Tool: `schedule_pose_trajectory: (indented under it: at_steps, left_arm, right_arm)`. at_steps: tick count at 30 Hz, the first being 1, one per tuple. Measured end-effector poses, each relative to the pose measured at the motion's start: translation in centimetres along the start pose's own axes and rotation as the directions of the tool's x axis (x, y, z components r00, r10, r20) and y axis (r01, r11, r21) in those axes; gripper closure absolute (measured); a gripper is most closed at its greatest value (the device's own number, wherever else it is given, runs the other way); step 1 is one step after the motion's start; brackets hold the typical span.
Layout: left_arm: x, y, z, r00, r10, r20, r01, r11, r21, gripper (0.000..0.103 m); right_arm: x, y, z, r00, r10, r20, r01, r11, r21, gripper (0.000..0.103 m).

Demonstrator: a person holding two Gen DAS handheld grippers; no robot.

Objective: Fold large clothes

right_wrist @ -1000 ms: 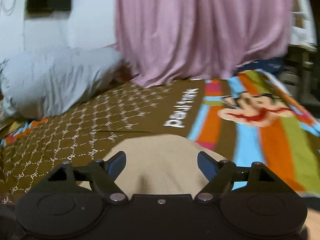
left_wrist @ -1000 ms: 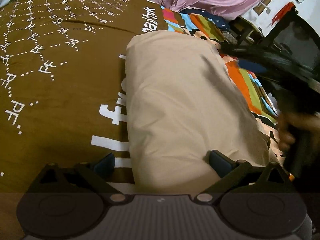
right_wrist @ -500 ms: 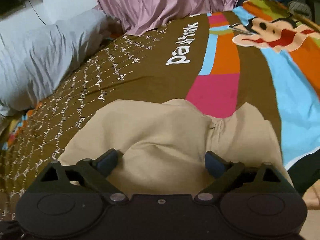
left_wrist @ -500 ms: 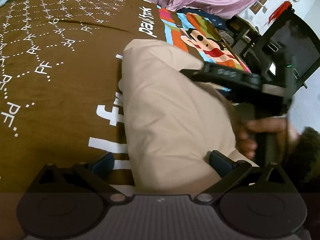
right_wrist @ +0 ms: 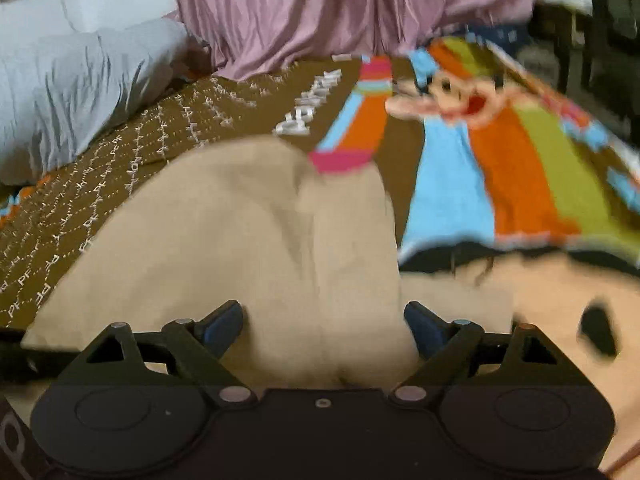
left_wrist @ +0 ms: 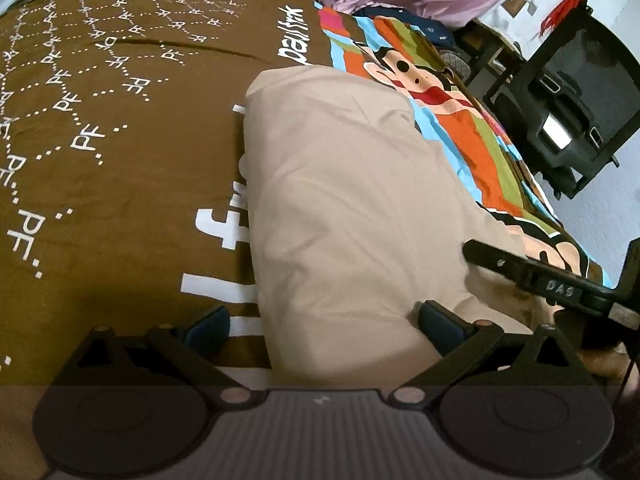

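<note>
The right wrist view is smeared by motion, so the bedspread's print and the far edge of the garment are hard to make out there. The near edge of the beige garment is cut off behind each tool's body, so whether cloth touches the fingers cannot be told. In the left view only a dark bar of the right tool shows, off to the right of the left tool; its fingers are hidden there.

The garment lies folded into a long, thick, soft bundle on the bed, running straight ahead of the left tool and partly between its fingers, which stand wide apart with the left finger over the bedspread. The cloth is plain, matte beige with shallow creases and rounded edges.

The right tool is also spread wide, with the garment ahead and between its blue-padded fingers, puckered into a central fold.

The bedspread is brown with white dotted lettering, and has bright cartoon stripes beyond. A pink curtain hangs further ahead, and a grey pillow lies ahead-left.
</note>
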State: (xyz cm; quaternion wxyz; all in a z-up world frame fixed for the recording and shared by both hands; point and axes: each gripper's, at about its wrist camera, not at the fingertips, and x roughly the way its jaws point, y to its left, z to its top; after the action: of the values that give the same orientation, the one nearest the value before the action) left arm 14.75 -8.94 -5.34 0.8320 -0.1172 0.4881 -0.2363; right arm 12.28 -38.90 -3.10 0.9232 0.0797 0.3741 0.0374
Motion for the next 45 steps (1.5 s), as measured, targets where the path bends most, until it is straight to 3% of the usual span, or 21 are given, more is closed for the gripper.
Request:
schedule_pose_trajectory:
  at_steps: [5,11,13,15,18,23,27,33,39,42,43,45]
  left_arm:
    - [0.0,0.1,0.1,1.0,0.001,-0.012,-0.001,1.0,0.001,0.0]
    - [0.3,0.4,0.8,0.998,-0.018,-0.055,0.019,1.0,0.016,0.0]
    - [0.3,0.4,0.9,0.998,-0.02,-0.061,0.021,1.0,0.016,0.0]
    - [0.3,0.3,0.9,0.998,-0.012,-0.06,0.013,1.0,0.025,0.0]
    - [0.3,0.2,0.9,0.998,-0.008,-0.061,0.01,1.0,0.023,0.0]
    - [0.3,0.2,0.8,0.998,-0.008,-0.055,0.009,1.0,0.016,0.0]
    - [0.2,0.2,0.7,0.999,-0.006,-0.048,0.006,1.0,0.01,0.0]
    - [0.2,0.5,0.5,0.999,-0.011,-0.037,0.009,0.999,-0.049,0.0]
    - [0.0,0.1,0.6,1.0,0.002,-0.028,-0.004,0.998,-0.07,0.0]
    - [0.0,-0.1,0.5,1.0,0.008,-0.022,-0.009,0.998,-0.058,0.0]
    - [0.0,-0.1,0.5,1.0,0.008,-0.02,-0.009,0.998,-0.056,0.0]
    - [0.0,-0.2,0.5,1.0,0.008,-0.02,-0.009,0.998,-0.056,0.0]
  right_arm:
    - [-1.8,-0.9,0.2,0.992,0.05,0.112,-0.055,0.998,0.044,0.01]
    - [-4.2,-5.0,0.8,0.979,-0.064,0.193,0.007,0.96,0.28,0.009]
    - [-4.2,-6.5,0.6,0.983,-0.072,0.169,0.01,0.938,0.346,0.009]
    - [-3.1,-7.7,0.3,0.995,-0.021,0.096,-0.02,0.912,0.41,0.01]
    - [-2.7,-6.9,0.4,0.998,-0.009,0.067,-0.016,0.935,0.355,0.019]
    - [-2.7,-4.7,0.2,0.999,-0.031,0.043,0.021,0.977,0.212,0.047]
    - [-2.6,-5.5,0.1,0.999,-0.014,0.043,0.003,0.968,0.251,0.051]
    - [-3.3,-6.0,0.4,0.995,-0.006,0.104,-0.025,0.957,0.29,0.026]
    - [-2.8,-5.4,2.5,0.972,0.028,0.232,-0.068,0.984,0.167,0.008]
    - [-1.9,-6.0,3.6,0.959,0.096,0.266,-0.138,0.98,0.142,0.003]
    - [-1.3,-6.2,4.0,0.958,0.13,0.257,-0.167,0.978,0.127,0.001]
    - [1.1,-7.0,4.8,0.969,0.19,0.159,-0.212,0.968,0.137,0.001]
